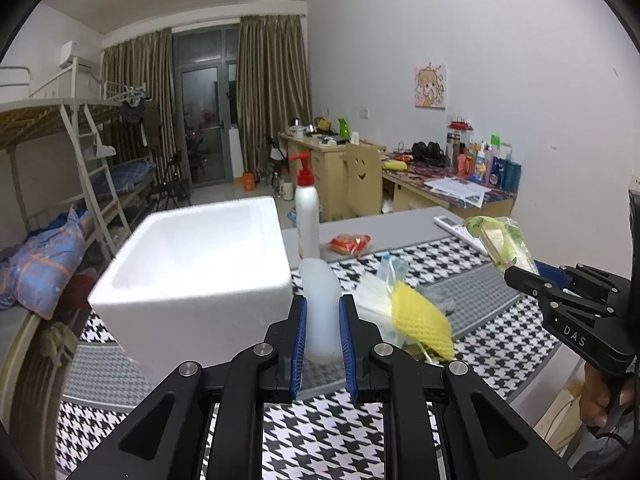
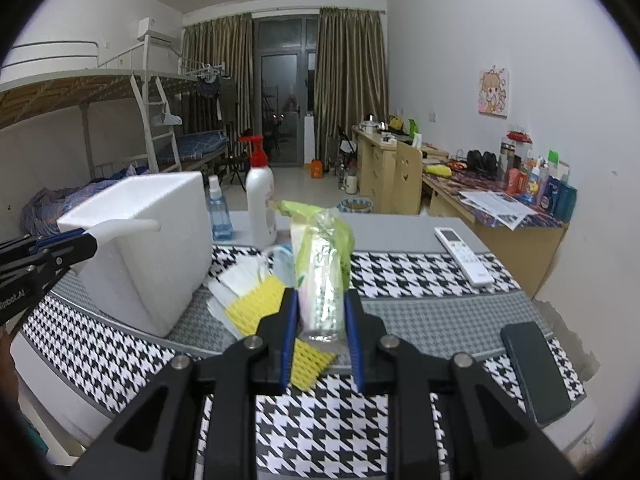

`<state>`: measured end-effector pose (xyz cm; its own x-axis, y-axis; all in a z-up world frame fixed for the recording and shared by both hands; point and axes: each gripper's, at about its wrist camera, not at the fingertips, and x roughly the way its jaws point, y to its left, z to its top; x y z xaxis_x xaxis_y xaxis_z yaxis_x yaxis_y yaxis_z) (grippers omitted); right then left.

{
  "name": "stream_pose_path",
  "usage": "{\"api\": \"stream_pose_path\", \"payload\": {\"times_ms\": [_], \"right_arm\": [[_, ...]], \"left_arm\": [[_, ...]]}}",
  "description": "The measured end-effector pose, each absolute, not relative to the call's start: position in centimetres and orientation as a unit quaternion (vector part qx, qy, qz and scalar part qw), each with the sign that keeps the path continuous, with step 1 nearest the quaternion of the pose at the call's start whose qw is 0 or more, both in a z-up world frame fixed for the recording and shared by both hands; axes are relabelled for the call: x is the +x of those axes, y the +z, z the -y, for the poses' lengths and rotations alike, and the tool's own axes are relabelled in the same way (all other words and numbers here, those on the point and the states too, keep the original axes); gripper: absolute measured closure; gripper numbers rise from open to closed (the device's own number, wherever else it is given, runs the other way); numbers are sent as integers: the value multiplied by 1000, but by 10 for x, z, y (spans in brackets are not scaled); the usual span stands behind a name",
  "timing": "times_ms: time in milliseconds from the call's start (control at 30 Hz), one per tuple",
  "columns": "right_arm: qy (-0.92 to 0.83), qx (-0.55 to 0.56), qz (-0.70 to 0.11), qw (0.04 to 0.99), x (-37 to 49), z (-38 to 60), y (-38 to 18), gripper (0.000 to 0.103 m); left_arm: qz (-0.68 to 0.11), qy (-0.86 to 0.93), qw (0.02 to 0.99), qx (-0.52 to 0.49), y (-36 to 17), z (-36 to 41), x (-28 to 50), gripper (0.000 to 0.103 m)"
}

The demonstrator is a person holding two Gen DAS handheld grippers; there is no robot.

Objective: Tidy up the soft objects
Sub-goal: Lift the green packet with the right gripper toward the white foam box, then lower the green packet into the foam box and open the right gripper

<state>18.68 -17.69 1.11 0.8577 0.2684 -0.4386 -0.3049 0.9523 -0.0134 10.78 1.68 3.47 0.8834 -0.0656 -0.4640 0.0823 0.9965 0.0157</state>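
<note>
My left gripper [image 1: 322,312] is shut on a soft translucent white piece [image 1: 320,304], held just right of the white foam box [image 1: 192,280]; it also shows in the right wrist view [image 2: 124,227] beside the box [image 2: 144,248]. My right gripper [image 2: 320,300] is shut on a green-and-clear tissue pack [image 2: 320,264], held above the table; the pack also shows in the left wrist view [image 1: 500,240]. A yellow foam net [image 1: 422,320] and white masks [image 1: 372,296] lie on the houndstooth cloth [image 1: 320,440] between the grippers.
A white pump bottle with a red top [image 1: 307,212], a red snack packet [image 1: 350,243], a blue bottle [image 2: 218,212], a white remote [image 2: 464,256] and a dark phone [image 2: 534,372] are on the table. Desks and a bunk bed stand behind.
</note>
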Motion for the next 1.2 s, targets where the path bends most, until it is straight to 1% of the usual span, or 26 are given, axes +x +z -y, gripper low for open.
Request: {"api": "stream_pose_path", "payload": {"times_ms": [400, 1200], "right_arm": [[169, -40, -188, 967, 201, 151, 47, 76], [231, -62, -168, 956, 227, 81, 79, 76]], "left_arm": [[-194, -19, 981, 8, 67, -42, 117, 85], [-169, 15, 986, -2, 82, -88, 137, 85]]}}
